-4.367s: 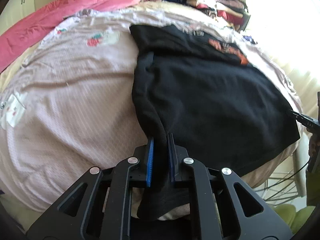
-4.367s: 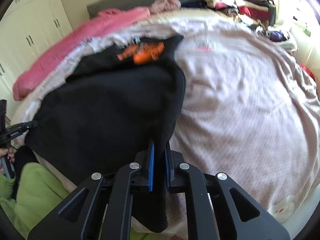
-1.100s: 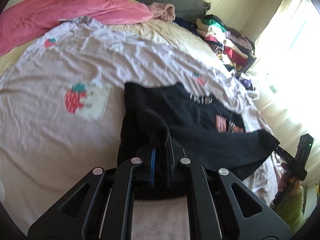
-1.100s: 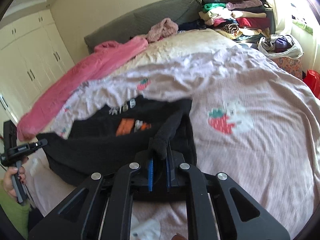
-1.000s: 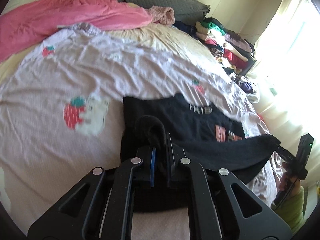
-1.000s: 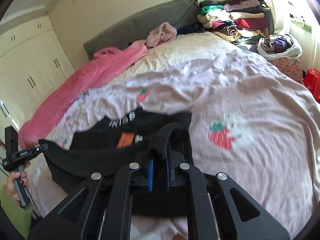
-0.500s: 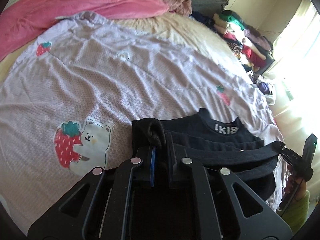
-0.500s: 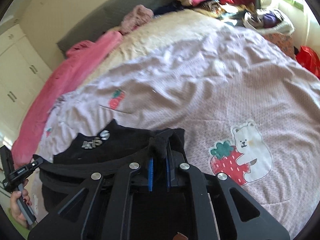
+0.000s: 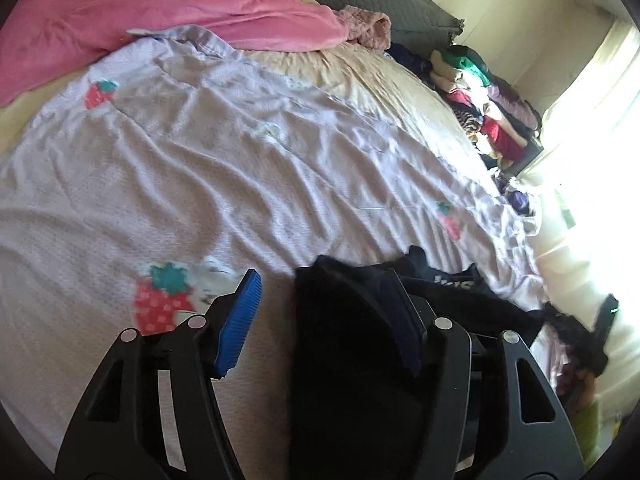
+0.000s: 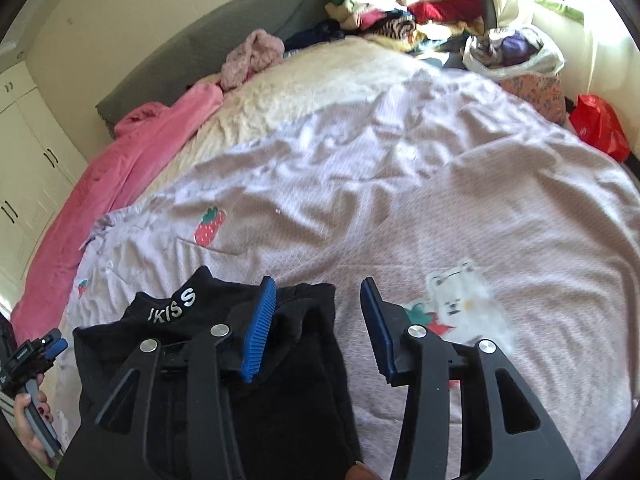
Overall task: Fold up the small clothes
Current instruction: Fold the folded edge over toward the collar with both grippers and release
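Both grippers are angled down over the bed (image 10: 460,184). The left gripper (image 9: 324,292) and right gripper (image 10: 318,292) are seen with jaws opening, nothing pinched. One folded black garment (image 10: 288,392) is laid beneath them on the lilac sheet (image 9: 208,168).

There is one black top (image 10: 288,400) on the bed. There is one light purple sheet (image 10: 400,208) with strawberries on it, and three strawberries (image 9: 160,304) show in the left view. There is one pink blanket (image 9: 152,12). There is one pile of clothes (image 10: 400,0). There is one red bag (image 10: 598,126). There are two grippers: the left gripper (image 9: 320,300) and the right gripper (image 10: 318,304).
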